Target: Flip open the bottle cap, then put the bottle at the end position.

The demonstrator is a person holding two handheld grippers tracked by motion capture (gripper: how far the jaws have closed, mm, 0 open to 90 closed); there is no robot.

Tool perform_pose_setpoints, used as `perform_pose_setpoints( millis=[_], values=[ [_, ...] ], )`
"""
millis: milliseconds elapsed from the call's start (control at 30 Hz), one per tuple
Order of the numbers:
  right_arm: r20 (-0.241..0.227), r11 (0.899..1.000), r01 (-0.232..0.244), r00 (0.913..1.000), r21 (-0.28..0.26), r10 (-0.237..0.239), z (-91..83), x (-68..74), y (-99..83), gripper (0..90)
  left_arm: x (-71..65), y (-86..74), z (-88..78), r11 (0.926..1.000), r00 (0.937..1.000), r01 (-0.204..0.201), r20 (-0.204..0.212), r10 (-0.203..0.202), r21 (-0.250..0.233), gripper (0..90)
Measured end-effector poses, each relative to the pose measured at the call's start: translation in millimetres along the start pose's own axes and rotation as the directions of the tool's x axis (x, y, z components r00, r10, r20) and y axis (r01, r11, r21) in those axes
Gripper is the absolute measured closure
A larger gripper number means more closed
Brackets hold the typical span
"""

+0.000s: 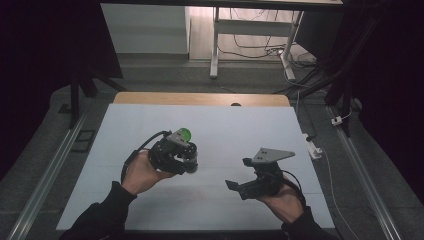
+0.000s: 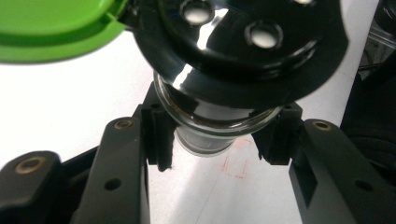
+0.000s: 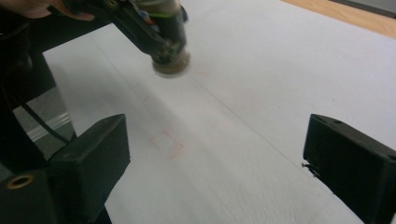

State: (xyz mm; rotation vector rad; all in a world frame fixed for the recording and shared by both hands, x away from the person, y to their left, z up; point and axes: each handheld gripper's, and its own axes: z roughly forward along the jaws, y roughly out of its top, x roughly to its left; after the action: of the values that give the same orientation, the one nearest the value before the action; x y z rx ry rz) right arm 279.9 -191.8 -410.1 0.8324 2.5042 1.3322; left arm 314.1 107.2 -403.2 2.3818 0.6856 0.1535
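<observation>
Jar [image 2: 212, 116] clamped in left gripper [image 2: 210, 140] (right gripper [image 3: 215, 163] open).

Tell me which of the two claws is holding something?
The left claw: its jaws clamp a glass jar with a flipped-open green lid. The right claw gapes empty.

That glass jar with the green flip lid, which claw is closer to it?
Left. The left claw is clamped on the glass jar, pads on either side of its body. The right claw stands open and empty, apart from the jar, off to its right over the table.
</observation>
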Motion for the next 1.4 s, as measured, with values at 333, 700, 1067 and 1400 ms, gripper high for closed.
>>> perform_pose_setpoints(
  millis=[333,700,1067,1400],
  values=[
    [0.091,0.998,-0.059,0.9940,-0.021,0.060,-15.8,-11.0,-33.9,0.0,2.3,1.9,-1.8,0.9999,1.0000,0.007,0.001,-0.007,-0.011,53.5],
    [0.149,0.996,-0.087,0.9849,-0.014,0.088,-26.0,-18.4,-63.2,0.0,3.3,5.2,-5.2,0.9999,1.0000,0.000,-0.003,0.000,-0.016,53.5],
    [0.203,0.993,-0.119,0.9727,0.021,0.112,-35.5,-23.2,-80.9,0.0,6.1,8.8,-5.6,0.9999,1.0000,0.000,-0.007,0.000,-0.012,53.6],
    [0.216,0.990,-0.139,0.9677,0.031,0.130,-39.5,-26.1,-87.1,0.0,15.0,11.3,-0.8,0.9998,0.9997,0.016,-0.016,-0.016,-0.014,53.5]
  ],
)
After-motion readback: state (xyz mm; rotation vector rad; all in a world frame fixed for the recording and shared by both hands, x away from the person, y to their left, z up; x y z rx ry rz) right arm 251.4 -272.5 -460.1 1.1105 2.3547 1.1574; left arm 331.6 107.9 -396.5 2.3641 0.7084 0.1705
